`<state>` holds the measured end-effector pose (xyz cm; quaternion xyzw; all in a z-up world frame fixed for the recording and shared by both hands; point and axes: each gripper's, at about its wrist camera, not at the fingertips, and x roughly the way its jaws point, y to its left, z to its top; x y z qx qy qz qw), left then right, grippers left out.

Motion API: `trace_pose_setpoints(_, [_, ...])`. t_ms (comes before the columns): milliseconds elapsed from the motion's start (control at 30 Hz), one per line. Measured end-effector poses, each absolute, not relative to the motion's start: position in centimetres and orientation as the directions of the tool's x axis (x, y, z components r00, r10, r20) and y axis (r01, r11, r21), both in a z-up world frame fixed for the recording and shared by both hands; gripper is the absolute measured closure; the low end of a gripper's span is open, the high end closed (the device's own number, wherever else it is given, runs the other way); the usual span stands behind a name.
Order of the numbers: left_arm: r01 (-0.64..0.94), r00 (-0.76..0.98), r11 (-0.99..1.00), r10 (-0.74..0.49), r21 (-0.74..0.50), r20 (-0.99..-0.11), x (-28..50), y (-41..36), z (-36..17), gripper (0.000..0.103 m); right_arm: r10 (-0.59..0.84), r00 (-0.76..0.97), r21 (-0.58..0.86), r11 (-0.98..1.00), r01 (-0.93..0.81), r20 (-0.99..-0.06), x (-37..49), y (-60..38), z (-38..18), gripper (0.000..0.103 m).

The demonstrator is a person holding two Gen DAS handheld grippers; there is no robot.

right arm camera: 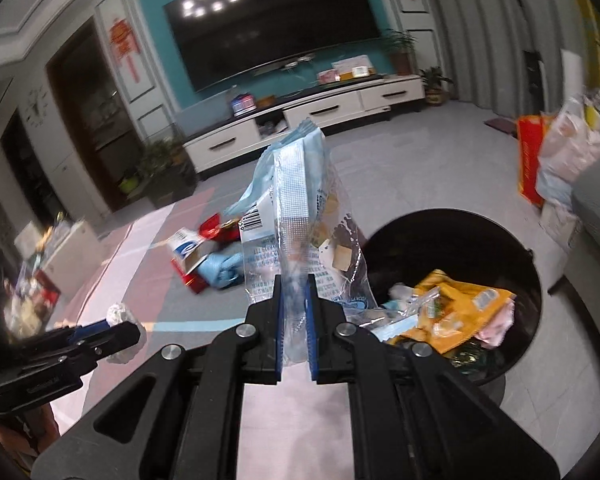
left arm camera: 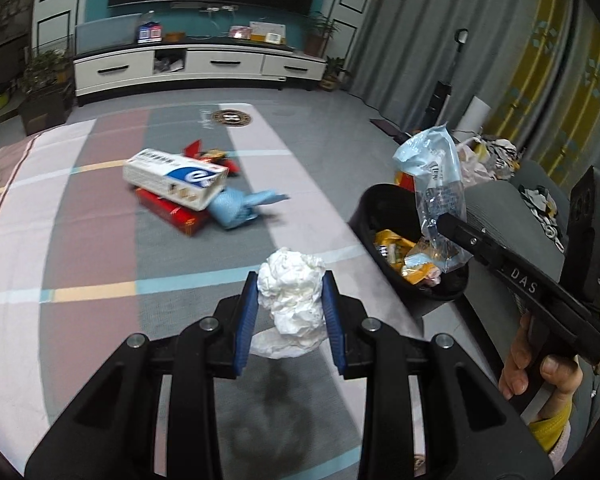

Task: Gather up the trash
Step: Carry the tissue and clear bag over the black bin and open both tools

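My left gripper [left arm camera: 289, 280] is shut on a crumpled white paper ball [left arm camera: 292, 300], held above the striped rug. My right gripper [right arm camera: 294, 280] is shut on a clear and blue plastic wrapper [right arm camera: 300, 208] that stands upright from its pads. In the left wrist view that wrapper [left arm camera: 436, 184] hangs over the rim of the black trash bin [left arm camera: 380, 200]. The bin [right arm camera: 532, 280] holds yellow and orange wrappers [right arm camera: 460, 308]. On the rug lies a pile: a white and blue box [left arm camera: 176, 178], a red box [left arm camera: 172, 212] and a blue bag [left arm camera: 240, 204]. The left gripper [right arm camera: 112, 322] shows at the right wrist view's lower left.
A grey sofa [left arm camera: 500, 208] stands right of the bin, with bags and patterned cloth [left arm camera: 496, 156] on it. A white TV cabinet [left arm camera: 196, 66] and potted plants [left arm camera: 44, 84] line the far wall. A hand [left arm camera: 540, 368] grips the right tool's handle.
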<state>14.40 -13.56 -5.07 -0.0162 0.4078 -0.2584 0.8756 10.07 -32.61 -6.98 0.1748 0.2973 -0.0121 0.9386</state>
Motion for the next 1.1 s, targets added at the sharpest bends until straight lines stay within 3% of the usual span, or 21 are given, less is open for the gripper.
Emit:
trace_pose_setpoints(633, [0.6,0.397,0.736,-0.615,-0.314,-0.682,17.3,-27.4,-5.5,0.071,0.014,0.827,0.486,0.815,0.316,-0.561,7.8,-42.5,-9.2,0.093])
trace_pose_setpoints(1100, [0.61,0.348,0.736,-0.582,-0.295,-0.735,20.4,-32.7,-9.4,0.068,-0.004,0.762,0.489,0.765,0.42,-0.648,8.8,-44.8,-11.8,0.092])
